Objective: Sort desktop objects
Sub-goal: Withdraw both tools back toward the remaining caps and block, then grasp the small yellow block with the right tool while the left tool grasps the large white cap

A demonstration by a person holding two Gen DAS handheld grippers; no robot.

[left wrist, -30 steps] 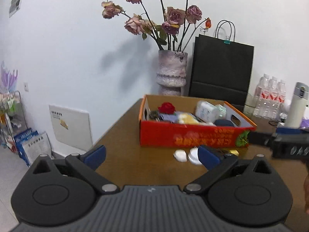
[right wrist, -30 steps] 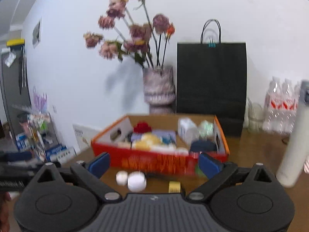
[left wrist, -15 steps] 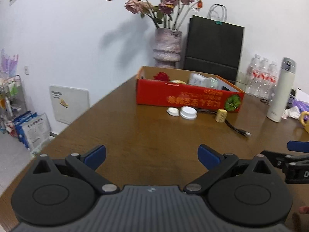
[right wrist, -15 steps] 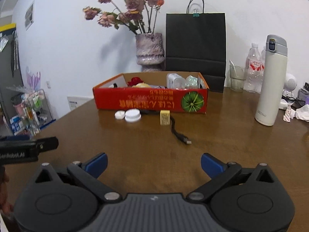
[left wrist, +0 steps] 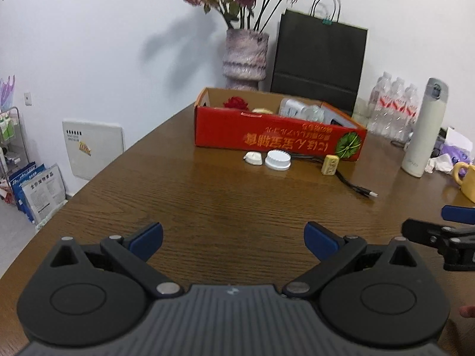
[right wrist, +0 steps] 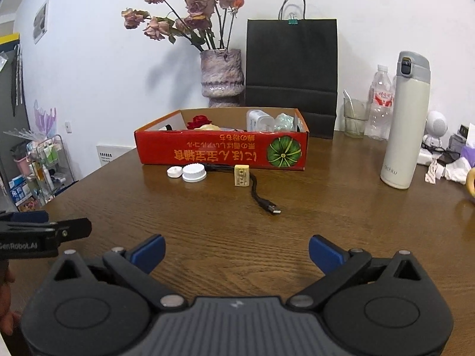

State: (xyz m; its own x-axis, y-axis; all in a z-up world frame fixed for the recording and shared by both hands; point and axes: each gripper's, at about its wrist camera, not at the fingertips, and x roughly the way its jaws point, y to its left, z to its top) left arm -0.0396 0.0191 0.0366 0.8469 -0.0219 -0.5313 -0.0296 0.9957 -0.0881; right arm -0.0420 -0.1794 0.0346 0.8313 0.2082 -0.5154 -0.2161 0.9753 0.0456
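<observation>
Well ahead of both tongs [right wrist: 236,252], the box [right wrist: 221,151]

Sitting on the counter [right wrist: 207,225] are one red box [right wrist: 221,151], two white caps [right wrist: 194,172], one yellow block [right wrist: 241,175], one black cable [right wrist: 261,197], one flask [right wrist: 405,118], one vase [right wrist: 221,74] and one black bag [right wrist: 292,68].

Bright even room light, soft vase [left wrist: 245,56] shadow on wall, fisheye-curved edges, slight blur
</observation>
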